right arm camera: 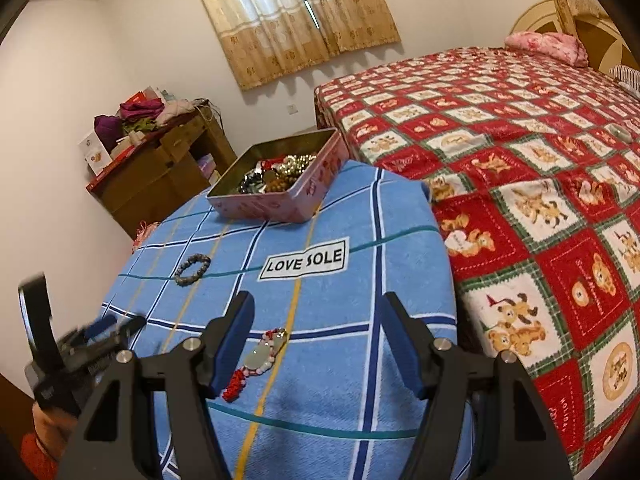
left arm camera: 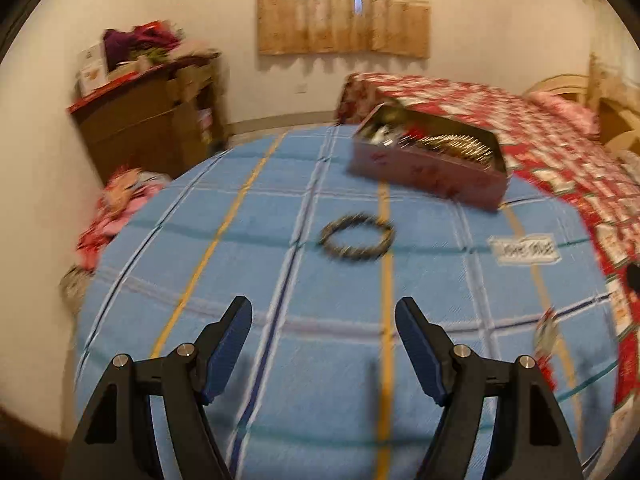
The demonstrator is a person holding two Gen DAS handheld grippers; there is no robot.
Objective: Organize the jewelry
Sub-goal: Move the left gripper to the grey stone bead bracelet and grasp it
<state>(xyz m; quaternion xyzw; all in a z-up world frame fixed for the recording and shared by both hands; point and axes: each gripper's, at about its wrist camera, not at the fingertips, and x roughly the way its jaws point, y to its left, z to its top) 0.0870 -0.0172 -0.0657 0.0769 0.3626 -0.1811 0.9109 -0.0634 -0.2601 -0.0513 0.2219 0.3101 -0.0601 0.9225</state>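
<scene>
Both jaws stand apart, holding nothing. Ahead of the left gripper (left arm camera: 323,308), well clear of its tips, a beaded bracelet (left arm camera: 357,239) lies on the blue cloth (left arm camera: 248,216). Past it sits the open tin (left arm camera: 430,160) of jewelry. Beside the right gripper (right arm camera: 318,306), touching its left finger in the view, lies a jade charm (right arm camera: 262,354)

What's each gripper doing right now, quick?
Left gripper: open, holding nothing.
Right gripper: open, holding nothing.
</scene>
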